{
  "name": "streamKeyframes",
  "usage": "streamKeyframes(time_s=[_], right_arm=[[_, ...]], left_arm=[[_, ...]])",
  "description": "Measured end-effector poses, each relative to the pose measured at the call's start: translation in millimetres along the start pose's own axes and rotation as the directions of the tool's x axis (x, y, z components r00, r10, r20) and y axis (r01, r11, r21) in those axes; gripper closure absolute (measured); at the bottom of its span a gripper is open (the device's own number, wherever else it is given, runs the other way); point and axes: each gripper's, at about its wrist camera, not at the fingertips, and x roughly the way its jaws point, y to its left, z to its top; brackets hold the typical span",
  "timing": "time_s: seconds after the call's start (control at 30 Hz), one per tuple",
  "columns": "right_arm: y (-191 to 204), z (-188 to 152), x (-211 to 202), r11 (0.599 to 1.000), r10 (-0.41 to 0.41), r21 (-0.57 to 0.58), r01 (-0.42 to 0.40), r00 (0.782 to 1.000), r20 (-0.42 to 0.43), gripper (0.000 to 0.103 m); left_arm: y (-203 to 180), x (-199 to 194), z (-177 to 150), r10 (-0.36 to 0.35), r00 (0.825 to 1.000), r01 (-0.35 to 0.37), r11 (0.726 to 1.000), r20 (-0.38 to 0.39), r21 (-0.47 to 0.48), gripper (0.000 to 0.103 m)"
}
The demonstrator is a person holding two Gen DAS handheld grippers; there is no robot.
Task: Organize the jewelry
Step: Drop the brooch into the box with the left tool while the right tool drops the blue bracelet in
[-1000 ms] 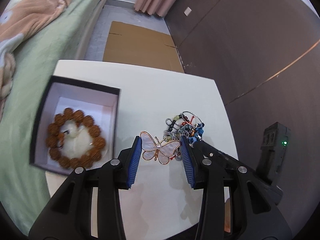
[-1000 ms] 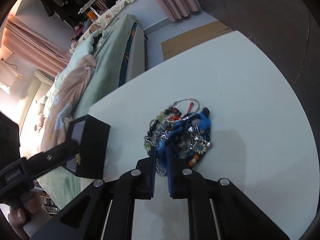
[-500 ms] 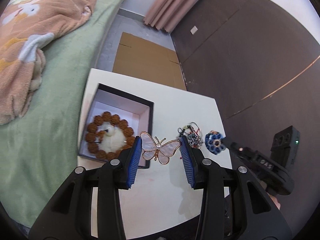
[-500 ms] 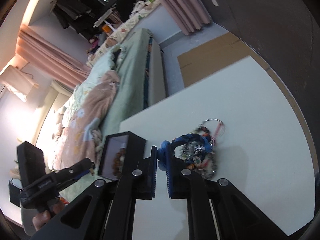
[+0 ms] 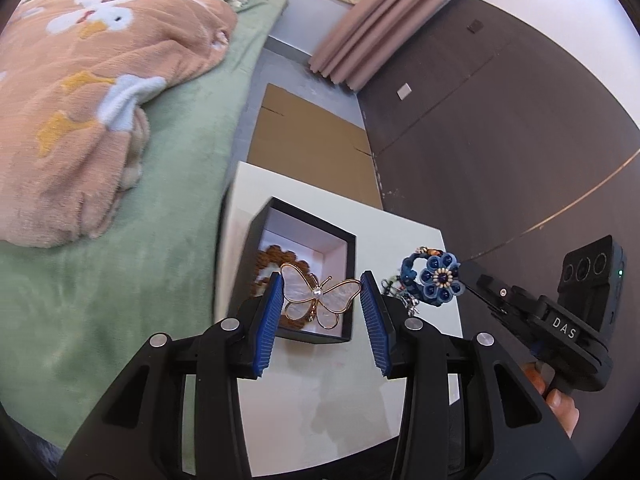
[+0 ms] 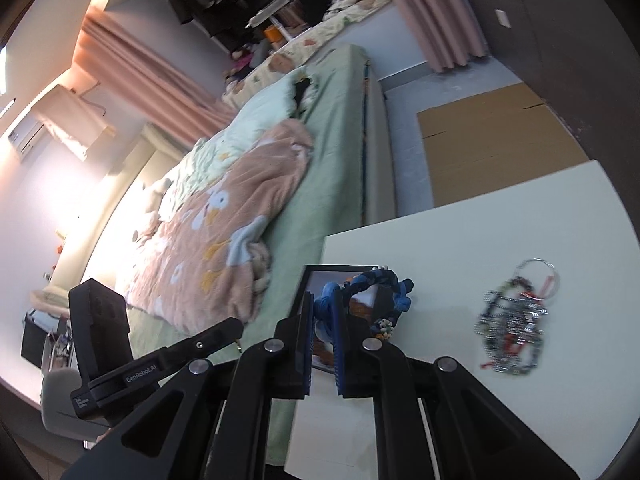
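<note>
My left gripper [image 5: 320,294] is shut on a gold-rimmed pearly butterfly brooch [image 5: 320,298] and holds it in the air above the black jewelry box [image 5: 348,280]. The box holds a brown bead bracelet [image 5: 266,262]. My right gripper [image 6: 323,320] is shut on a blue braided bracelet [image 6: 384,284] with a blue flower charm [image 5: 440,278], lifted above the table beside the box [image 6: 320,274]. A tangled pile of chains and beads [image 6: 514,320] lies on the white table [image 6: 520,216] to the right.
A bed with a green sheet [image 5: 120,240] and a peach blanket [image 5: 80,100] runs along the table's left side. Flat cardboard [image 5: 308,144] lies on the floor beyond the table. A dark wall panel [image 5: 500,140] stands at the right.
Both grippers have risen well above the table with their pieces. The left carried the butterfly brooch over the box; the right lifted the blue bracelet off the pile toward the box.
</note>
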Motion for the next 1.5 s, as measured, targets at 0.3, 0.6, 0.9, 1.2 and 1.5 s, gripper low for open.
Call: streamKeyframes(time_s=[0.3, 0.6, 0.9, 1.2, 1.5], right_arm=[[27.5, 7.0, 38.4, 1.000, -0.005, -0.013, 0.005, 0.999, -0.053, 0.038], [-3.1, 4.5, 10.1, 0.996, -0.085, 0.026, 0.085, 0.996, -0.011, 0.038], [-43.6, 1.4, -25.3, 0.986, -0.139, 0.094, 0.135, 0.990, 0.030, 0.038], [-79.3, -6.2, -44.3, 0.977, -0.164, 0.144, 0.155, 0.985, 0.054, 0.036], [-114.3, -8.6, -47.6, 0.965, -0.167, 0.216, 0.149, 0.984, 0.065, 0.033]], left_arm=[[17.6, -10.6, 7.8, 0.004, 1.000, -0.003, 1.000, 0.015, -0.023, 0.063], [0.8, 10.1, 12.4, -0.030, 0.999, 0.031, 1.000, -0.011, 0.003, 0.063], [-31.9, 37.5, 18.7, -0.057, 0.998, 0.059, 0.997, -0.035, 0.041, 0.063], [-42.6, 49.7, 16.5, -0.005, 0.999, 0.007, 0.998, -0.042, 0.060, 0.044], [-55.4, 59.4, 8.2, 0.041, 0.997, -0.035, 0.995, -0.065, 0.093, 0.037]])
